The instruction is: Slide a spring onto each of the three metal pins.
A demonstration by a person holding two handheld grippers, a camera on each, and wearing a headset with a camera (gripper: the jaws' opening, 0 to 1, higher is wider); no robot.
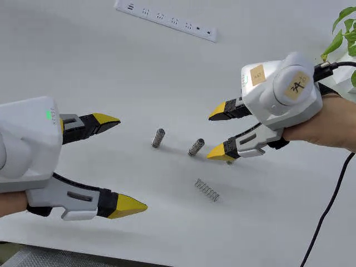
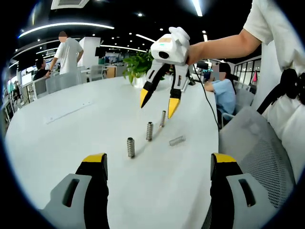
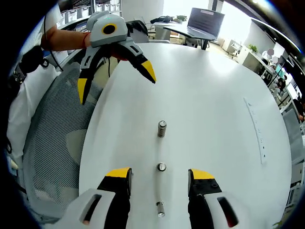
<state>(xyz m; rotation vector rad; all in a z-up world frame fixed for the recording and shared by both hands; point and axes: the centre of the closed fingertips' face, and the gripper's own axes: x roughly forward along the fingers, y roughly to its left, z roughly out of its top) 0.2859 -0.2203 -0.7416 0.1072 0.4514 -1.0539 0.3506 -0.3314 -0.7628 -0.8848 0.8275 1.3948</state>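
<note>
White tabletop (image 1: 167, 72): broad, with open surface on all sides of the work; its near edge runs along the bottom of the head view, with a grey mesh chair (image 3: 52, 143) just past it.
Power strip (image 1: 166, 20): lies flat at the far side, well apart from the work.
Plant (image 1: 345, 33): green leaves at the far right.
Black cable (image 1: 334, 206): trails from the right gripper down the right side of the table, clear of the work.
Left gripper (image 1: 128, 163): held at the near left above the table, yellow tips pointing right. The jaws are spread wide with nothing between them. It is well apart from the pins.
Right gripper (image 1: 214, 136): a hand (image 1: 328, 125) holds it in from the right, tips pointing left and slightly down. The jaws are apart and hold nothing. The lower tip hangs just beside the bare pin.
Pins: three, upright in a short row near the middle of the table. Two carry a spring; the bare pin (image 2: 163, 118) is at the right end.
Springs: three. Two sit upright on the left pin (image 1: 158, 137) and the middle pin (image 1: 196, 147). The loose spring (image 1: 207, 189) lies flat on the table, on the near side of the row and near the middle pin. It touches nothing but the tabletop.
</note>
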